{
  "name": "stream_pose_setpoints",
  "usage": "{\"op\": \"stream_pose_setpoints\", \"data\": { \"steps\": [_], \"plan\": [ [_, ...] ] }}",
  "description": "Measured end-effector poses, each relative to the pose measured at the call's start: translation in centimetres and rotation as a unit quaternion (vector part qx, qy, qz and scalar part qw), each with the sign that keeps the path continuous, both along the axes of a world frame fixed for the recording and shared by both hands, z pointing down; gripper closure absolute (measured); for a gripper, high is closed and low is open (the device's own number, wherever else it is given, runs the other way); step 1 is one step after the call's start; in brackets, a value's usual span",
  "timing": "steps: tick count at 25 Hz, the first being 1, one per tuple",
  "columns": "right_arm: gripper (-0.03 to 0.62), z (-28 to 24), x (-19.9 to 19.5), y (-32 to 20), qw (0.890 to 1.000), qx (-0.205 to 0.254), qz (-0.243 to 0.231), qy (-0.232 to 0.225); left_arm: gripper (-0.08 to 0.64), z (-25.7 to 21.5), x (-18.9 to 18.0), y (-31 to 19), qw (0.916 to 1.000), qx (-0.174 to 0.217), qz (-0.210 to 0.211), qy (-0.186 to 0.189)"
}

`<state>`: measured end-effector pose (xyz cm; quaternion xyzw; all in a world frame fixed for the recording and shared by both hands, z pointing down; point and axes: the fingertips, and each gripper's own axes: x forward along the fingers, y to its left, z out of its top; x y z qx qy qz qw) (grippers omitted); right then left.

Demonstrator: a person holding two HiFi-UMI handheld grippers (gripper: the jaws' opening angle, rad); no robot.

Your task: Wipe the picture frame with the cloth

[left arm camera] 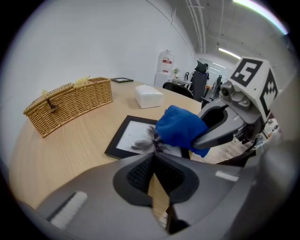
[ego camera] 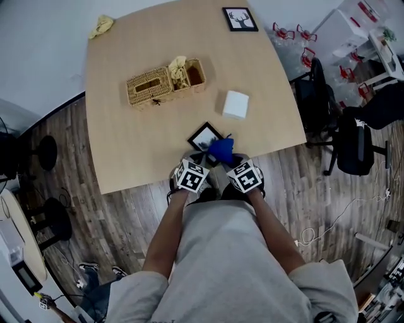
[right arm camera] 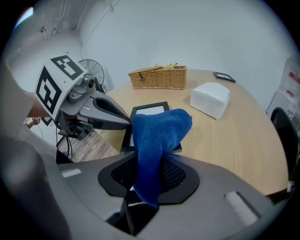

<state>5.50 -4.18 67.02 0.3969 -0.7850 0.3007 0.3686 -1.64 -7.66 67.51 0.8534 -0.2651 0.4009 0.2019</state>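
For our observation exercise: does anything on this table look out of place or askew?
The frame lies askew at the near edge of the table, and a yellow rag sits crumpled on the far corner.

A vivid blue cloth (right arm camera: 159, 136) stood out against the pale, honey-coloured wood of the table (ego camera: 126, 132). The picture frame (left arm camera: 136, 138) beneath it was black, its white sheet carrying a dark grey, feathery motif. The left gripper (left arm camera: 152, 154) and right gripper (right arm camera: 150, 176) were matt grey, each bearing black-and-white square markers. Further back sat a tan basket (ego camera: 151, 88) in a woven wicker pattern, a plain white box (ego camera: 235, 104), a second frame (ego camera: 240, 19) in black with a black branching silhouette on white, and a pale yellow rag (ego camera: 101, 26). The floor (ego camera: 126, 214) was dark brown planking, the person's shirt (ego camera: 221, 252) light grey, and the chairs (ego camera: 353, 145) black.
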Motion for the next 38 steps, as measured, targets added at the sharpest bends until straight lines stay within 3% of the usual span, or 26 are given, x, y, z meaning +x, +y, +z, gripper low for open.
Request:
{"op": "stream_pose_setpoints", "data": {
  "steps": [4, 10, 14, 18, 23, 28, 33, 38],
  "plan": [
    [0.486, 0.5, 1.8, 0.6, 0.997, -0.024, 0.06, -0.03, 0.508, 0.0, 0.7, 0.3, 1.0, 0.007, 0.004, -0.004],
    [0.486, 1.1, 1.4, -0.1, 0.997, -0.077, 0.014, -0.011, 0.508, 0.2, 0.3, -0.1, 0.9996, 0.01, -0.027, -0.007],
    [0.486, 1.0, 1.8, 0.0, 0.996, -0.08, 0.039, -0.004, 0.508, 0.2, 0.0, -0.2, 0.9978, 0.005, -0.065, -0.006],
    [0.486, -0.9, 3.9, -0.5, 0.996, -0.054, 0.07, 0.029, 0.508, -0.1, 0.0, -0.7, 0.9953, 0.013, -0.096, -0.006],
    [0.486, -5.0, 5.0, -0.1, 0.995, 0.003, 0.1, -0.028, 0.508, 0.0, -0.2, -0.1, 0.9906, -0.003, -0.133, -0.031],
    [0.486, -7.2, 4.4, 1.5, 0.994, 0.05, 0.068, -0.067, 0.508, -5.2, 0.3, 0.1, 0.9794, 0.04, -0.198, 0.009],
    [0.486, -9.0, 2.6, 3.1, 0.986, 0.072, 0.047, -0.14, 0.508, -9.4, 1.0, 3.3, 0.9627, 0.046, -0.255, 0.078],
    [0.486, -9.5, 2.9, 4.1, 0.983, 0.081, 0.041, -0.161, 0.508, -11.9, 1.7, 6.5, 0.9651, 0.078, -0.238, 0.077]
  ]
}}
